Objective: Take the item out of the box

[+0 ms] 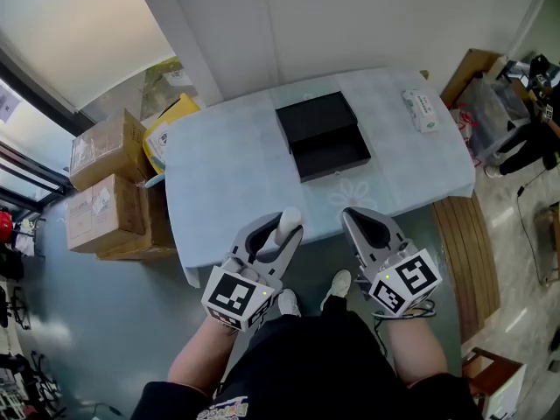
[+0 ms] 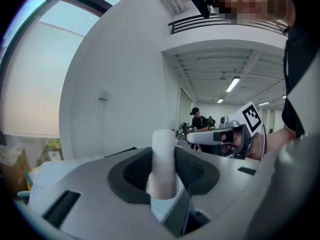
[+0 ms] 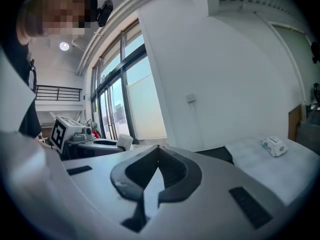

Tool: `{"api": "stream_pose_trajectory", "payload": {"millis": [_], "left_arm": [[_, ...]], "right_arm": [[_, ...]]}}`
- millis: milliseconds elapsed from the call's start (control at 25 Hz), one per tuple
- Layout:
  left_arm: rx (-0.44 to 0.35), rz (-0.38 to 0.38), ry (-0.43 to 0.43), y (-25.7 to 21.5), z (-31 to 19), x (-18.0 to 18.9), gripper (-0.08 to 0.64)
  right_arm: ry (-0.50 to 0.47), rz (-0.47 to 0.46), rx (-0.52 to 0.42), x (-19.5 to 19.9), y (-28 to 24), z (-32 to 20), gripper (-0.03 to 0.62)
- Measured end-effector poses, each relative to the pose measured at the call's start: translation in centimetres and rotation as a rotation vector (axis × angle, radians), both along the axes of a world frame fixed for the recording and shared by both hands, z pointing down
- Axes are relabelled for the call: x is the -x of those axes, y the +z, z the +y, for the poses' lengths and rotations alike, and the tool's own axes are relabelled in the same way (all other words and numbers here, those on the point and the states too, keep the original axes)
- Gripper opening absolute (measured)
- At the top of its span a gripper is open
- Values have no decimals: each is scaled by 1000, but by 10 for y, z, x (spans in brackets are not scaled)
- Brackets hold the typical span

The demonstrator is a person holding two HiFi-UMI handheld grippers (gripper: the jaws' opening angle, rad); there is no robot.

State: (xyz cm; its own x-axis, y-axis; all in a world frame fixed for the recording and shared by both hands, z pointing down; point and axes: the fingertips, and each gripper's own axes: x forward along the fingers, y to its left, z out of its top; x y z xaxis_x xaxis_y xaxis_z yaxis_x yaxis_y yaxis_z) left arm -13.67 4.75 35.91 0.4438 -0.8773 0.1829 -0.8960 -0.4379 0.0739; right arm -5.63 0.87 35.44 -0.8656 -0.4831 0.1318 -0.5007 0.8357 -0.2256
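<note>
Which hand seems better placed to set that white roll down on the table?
Left: its tongs hold the white roll, close to the table edge; the right tongs are shut and empty.

grey left tool (image 1: 288,223) and right tool (image 1: 351,214) with black-and-white marker cubes (image 1: 236,296); black clothes (image 1: 297,361).

Left gripper (image 1: 282,227), grey plastic shell with black pads: jaws clamped on a short white cylinder (image 2: 164,164). The cylinder stands upright between the pads, its top poking above them. Right gripper (image 3: 159,148), same grey build: jaws closed, tips meeting, nothing between them. Both point forward, roughly level, side by side and a little apart, held low in front of the body. Each carries its marker cube at the wrist end. Bare left forearm (image 1: 198,357) and bare right forearm (image 1: 418,355) reach forward from the torso.
</note>
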Motion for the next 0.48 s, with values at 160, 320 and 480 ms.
{"api": "stream_pose_trajectory", "payload": {"millis": [160,320,480], "left_arm": [[-4,8,53,2,10,-5,141],[0,21,92,2,21,-8,141],[4,23,114,3,33,-6,143]], "right_arm": [[54,7,2,-7,3,13,9],[95,10,7,-11,5,26,9],[120,12,12,-11,8,40,9]]}}
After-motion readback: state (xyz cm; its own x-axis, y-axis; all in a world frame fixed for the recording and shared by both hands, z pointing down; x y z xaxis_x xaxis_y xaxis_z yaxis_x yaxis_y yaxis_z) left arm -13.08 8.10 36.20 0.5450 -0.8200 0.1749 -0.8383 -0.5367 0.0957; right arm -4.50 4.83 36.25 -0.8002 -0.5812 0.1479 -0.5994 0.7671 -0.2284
